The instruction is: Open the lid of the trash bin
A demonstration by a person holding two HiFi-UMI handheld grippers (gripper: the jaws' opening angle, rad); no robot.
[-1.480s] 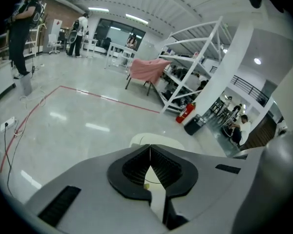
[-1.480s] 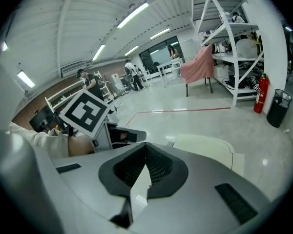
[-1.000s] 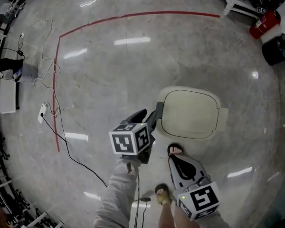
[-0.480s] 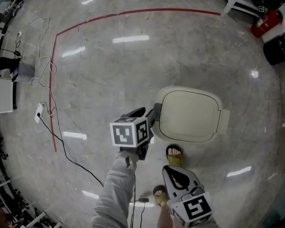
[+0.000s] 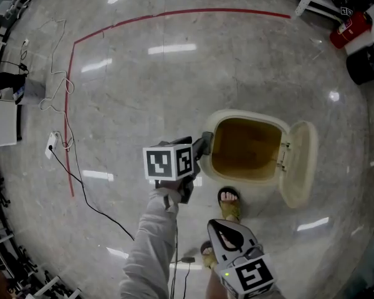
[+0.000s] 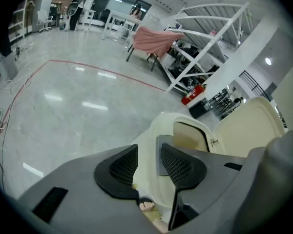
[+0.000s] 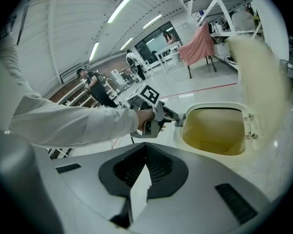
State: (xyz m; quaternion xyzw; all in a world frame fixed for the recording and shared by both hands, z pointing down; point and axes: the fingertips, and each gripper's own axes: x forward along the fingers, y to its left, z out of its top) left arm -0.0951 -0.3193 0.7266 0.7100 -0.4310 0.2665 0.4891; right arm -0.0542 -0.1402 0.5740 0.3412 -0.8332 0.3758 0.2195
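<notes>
The lid [image 5: 299, 167] has just been swung open, beyond the left claw [image 6: 147, 152], which is held apart at the bin [image 5: 219, 118] rim. The right claw [image 7: 145, 152] is kept closed, empty. The task is judged done.

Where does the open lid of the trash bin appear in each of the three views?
Head view: lid right of centre, swung open.
Left gripper view: lid at the right edge.
Right gripper view: lid upper right, blurred.
Shared landmark: the bin's opening, just left of the lid.
</notes>
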